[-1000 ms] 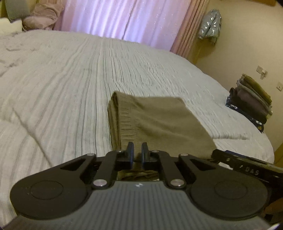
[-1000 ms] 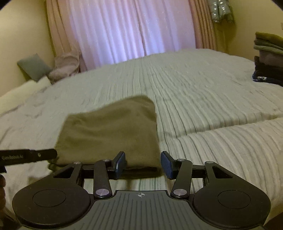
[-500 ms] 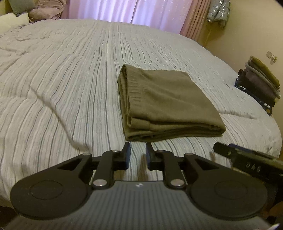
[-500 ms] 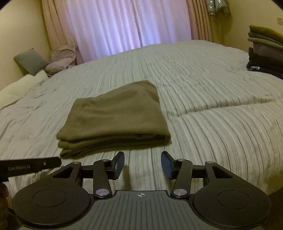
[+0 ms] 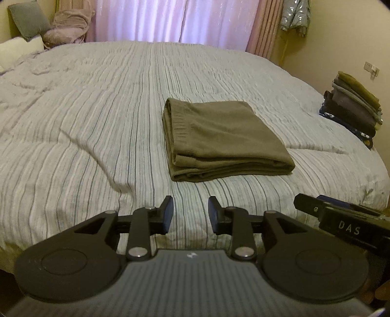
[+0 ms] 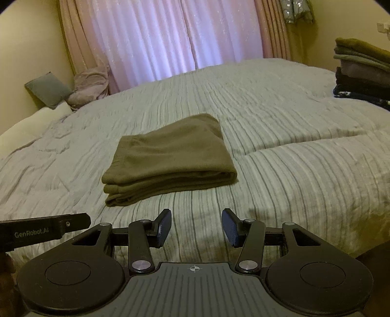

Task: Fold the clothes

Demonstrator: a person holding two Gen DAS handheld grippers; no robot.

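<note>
On the striped bedspread lies the folded olive garment — just ahead of both grippers, touching neither. Left gripper has just been opening, nothing between its fingers; right gripper stands spread, empty.

bed with grey striped cover, pink backlit curtains behind, yellow walls, grey pillow in far corner

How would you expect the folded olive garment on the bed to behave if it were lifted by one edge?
The folded olive garment is probably floppy: its soft stacked layers would likely sag and unfold. The fleecy-looking surface should grip rather than slip. It seems light, barely denting the striped bedspread.
</note>
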